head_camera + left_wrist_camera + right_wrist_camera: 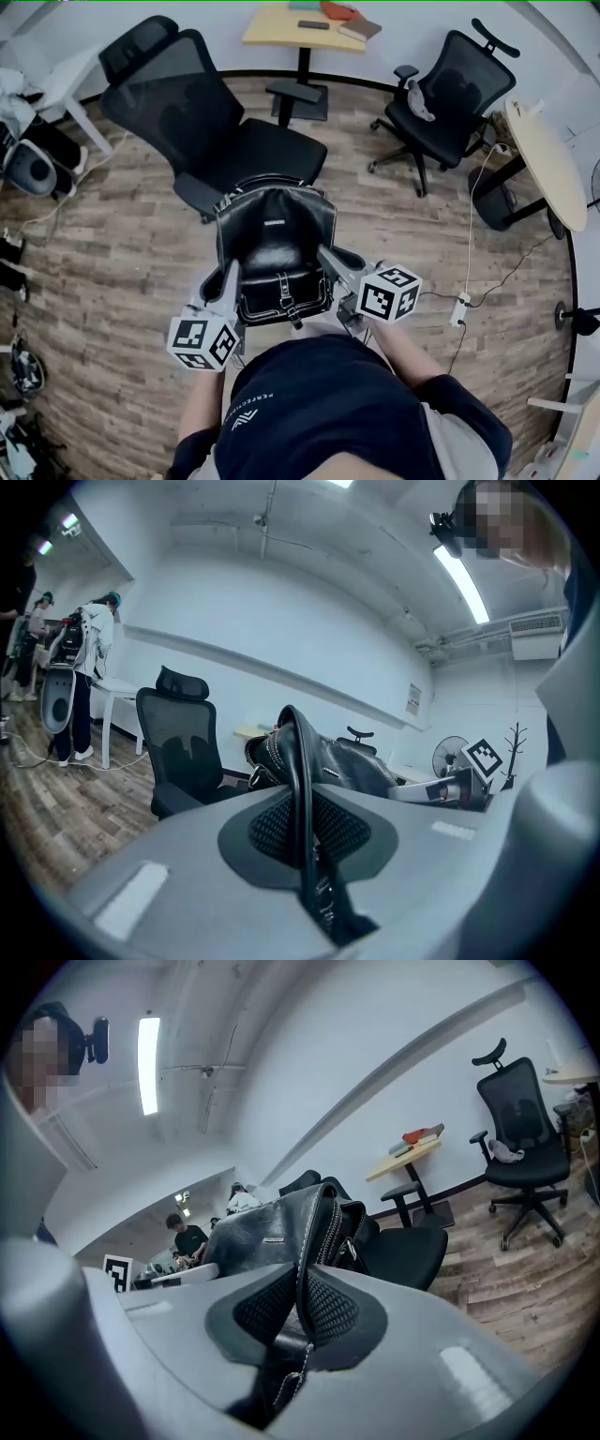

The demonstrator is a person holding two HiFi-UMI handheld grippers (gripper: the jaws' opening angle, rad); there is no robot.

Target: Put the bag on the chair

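A person holds a black leather bag [275, 248] up between both claws, close in front of the body. The left claw [228, 281] grips the bag's left side and the right claw [333, 258] grips its right side, so the bag hangs between them with its flap and buckled straps facing the person.

In the left gripper view the two pads are clamped on a thin black strap or rim of the bag, which runs up from between them to the bag's body. In the right gripper view the pads are pressed on a stitched leather edge beside a zip, with the bulk of the bag rising just past the tips.

The chair [202, 112], a black mesh office chair with a headrest, stands just beyond the bag on the wooden floor [112, 262], its seat turned toward the person. From the head view the bag's far edge overlaps the front of the seat. Whether the bag touches the seat cannot be told.

A second chair [450, 98] stands well apart at the right, and a small table [281, 28] with books [359, 26] stands near the far wall.
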